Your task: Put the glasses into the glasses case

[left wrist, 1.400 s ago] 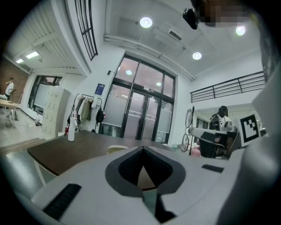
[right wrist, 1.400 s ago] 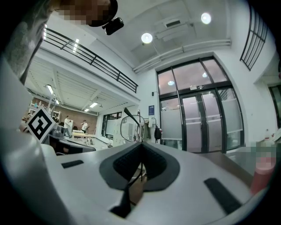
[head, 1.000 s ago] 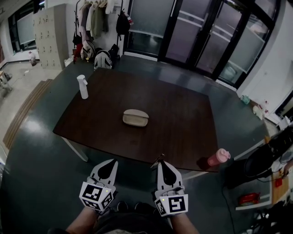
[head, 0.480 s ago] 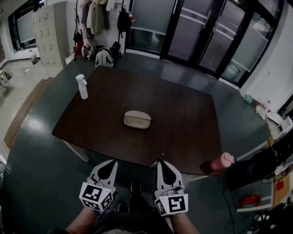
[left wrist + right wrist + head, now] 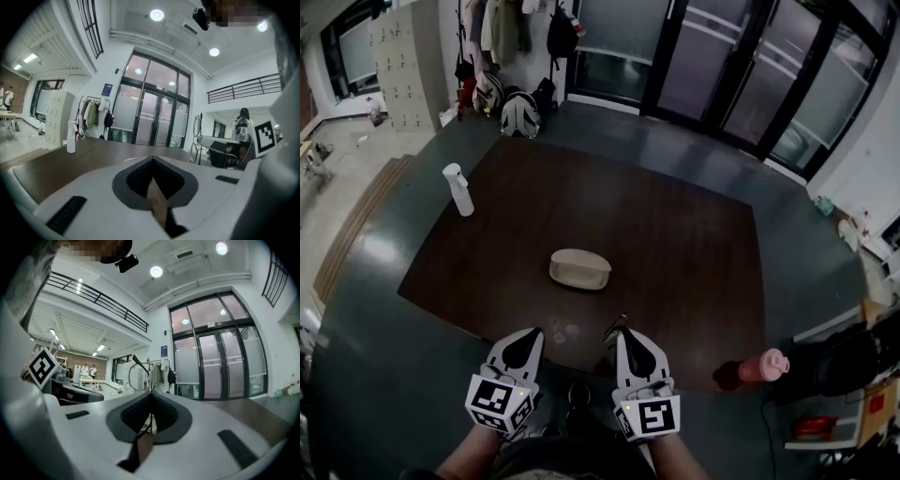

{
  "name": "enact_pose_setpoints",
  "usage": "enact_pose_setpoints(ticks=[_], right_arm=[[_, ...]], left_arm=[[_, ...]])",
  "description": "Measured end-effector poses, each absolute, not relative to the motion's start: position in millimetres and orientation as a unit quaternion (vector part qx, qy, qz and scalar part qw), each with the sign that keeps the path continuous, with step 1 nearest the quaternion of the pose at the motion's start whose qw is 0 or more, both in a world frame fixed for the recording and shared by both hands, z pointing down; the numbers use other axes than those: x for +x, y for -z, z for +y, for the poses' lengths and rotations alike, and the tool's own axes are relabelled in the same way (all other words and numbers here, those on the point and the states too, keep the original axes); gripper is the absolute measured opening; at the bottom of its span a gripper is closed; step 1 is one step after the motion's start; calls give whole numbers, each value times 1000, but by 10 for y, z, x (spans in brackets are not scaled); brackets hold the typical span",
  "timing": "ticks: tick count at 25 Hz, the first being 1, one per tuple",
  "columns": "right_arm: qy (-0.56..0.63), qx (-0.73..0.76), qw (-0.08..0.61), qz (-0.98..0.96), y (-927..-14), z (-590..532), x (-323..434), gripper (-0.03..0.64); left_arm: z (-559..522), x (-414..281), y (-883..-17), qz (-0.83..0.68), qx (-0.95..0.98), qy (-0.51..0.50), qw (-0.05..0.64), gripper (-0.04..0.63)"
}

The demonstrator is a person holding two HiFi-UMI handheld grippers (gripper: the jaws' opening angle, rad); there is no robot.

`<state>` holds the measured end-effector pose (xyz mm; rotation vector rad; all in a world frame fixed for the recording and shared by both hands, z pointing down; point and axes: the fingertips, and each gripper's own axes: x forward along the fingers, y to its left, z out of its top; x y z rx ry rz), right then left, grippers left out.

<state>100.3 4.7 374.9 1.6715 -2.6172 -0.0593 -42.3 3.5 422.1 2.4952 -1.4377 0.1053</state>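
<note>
Glasses (image 5: 151,380): thin dark wire frame, clamped in the closed jaws of the right gripper (image 5: 629,334) at the near edge of the table (image 5: 675,225). They stand upright, apparently folded. The left gripper (image 5: 525,338) has its jaws pressed together, empty. The tan oval case (image 5: 579,269) lies crosswise mid-table.

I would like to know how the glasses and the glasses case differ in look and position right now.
The glasses are a thin dark frame; the glasses case is a bulky beige oval. The glasses are clamped in the right gripper near the front edge of the table; the glasses case lies untouched mid-table.
</note>
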Motion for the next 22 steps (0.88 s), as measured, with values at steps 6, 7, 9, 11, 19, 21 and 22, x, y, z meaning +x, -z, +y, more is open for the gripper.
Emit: enact_pose_setpoints(ticks=[6, 7, 9, 11, 19, 21, 22], right_arm=[[14, 518, 24, -855, -3836, -465, 1060, -11], [18, 514, 30, -857, -3859, -522, 1051, -11], [32, 502, 44, -863, -3903, -606, 1030, -11], [47, 485, 60, -871, -3936, -677, 983, -12], [67, 433, 136, -889, -4326, -937, 843, -12], [71, 424, 157, -889, -4417, -960, 808, -11], [75, 420, 169, -888, -4460, -964, 786, -11]], left_arm=[[-420, -339, -4285, -508, 850, -44, 132, 3], [-472, -338, -4321, -511, 847, -48, 134, 3], [-560, -333, -4380, -518, 842, -55, 139, 3], [-651, -326, -4401, -524, 838, -59, 140, 3], [-1005, -244, -4552, -525, 838, -80, 130, 3], [-1052, -242, -4611, -521, 839, -93, 129, 3], [-1073, -249, -4652, -519, 839, -101, 129, 3]])
